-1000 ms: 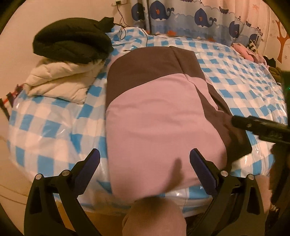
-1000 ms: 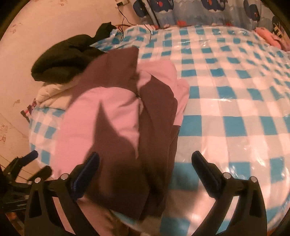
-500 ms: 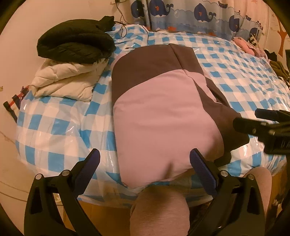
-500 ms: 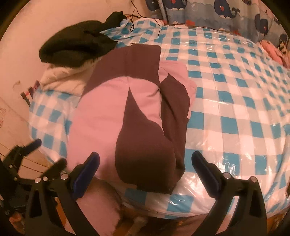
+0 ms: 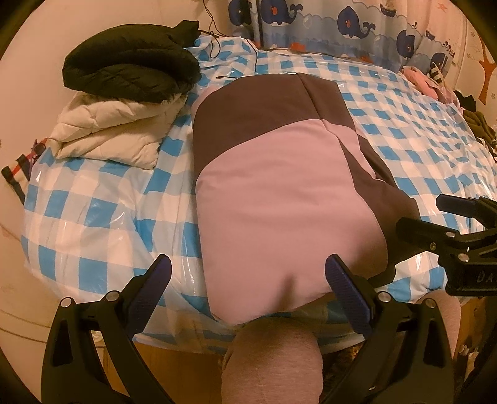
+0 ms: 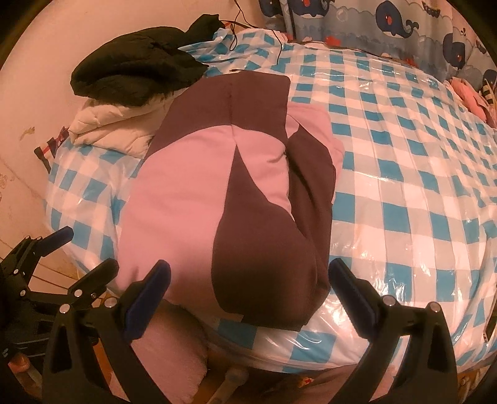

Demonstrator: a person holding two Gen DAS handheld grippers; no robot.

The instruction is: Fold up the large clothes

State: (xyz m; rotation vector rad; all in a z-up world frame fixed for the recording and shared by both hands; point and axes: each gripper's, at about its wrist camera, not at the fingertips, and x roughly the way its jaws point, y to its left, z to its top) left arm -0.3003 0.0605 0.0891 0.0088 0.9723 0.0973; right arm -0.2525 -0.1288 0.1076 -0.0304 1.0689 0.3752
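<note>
A pink and dark brown padded garment (image 5: 279,186) (image 6: 223,199) lies folded lengthwise on the blue-and-white checked bed (image 5: 93,217) (image 6: 419,202), its near end at the bed's front edge. My left gripper (image 5: 248,282) is open and empty, held just short of the garment's near end. My right gripper (image 6: 250,286) is also open and empty, above the dark sleeve that lies along the garment's right side. The right gripper (image 5: 450,230) shows at the right edge of the left wrist view, and the left gripper (image 6: 56,258) shows low on the left of the right wrist view.
A folded cream quilted coat (image 5: 115,136) (image 6: 111,127) with a black quilted jacket (image 5: 130,71) (image 6: 133,74) on top sits at the bed's far left corner. A whale-print curtain (image 5: 357,28) hangs behind. Pink clothes (image 5: 425,84) lie far right. A person's knee (image 5: 273,357) is below.
Both grippers have drawn back and risen from the garment, so more of the bed and its front edge shows. The dark sleeve now lies flat along the garment's right side.
</note>
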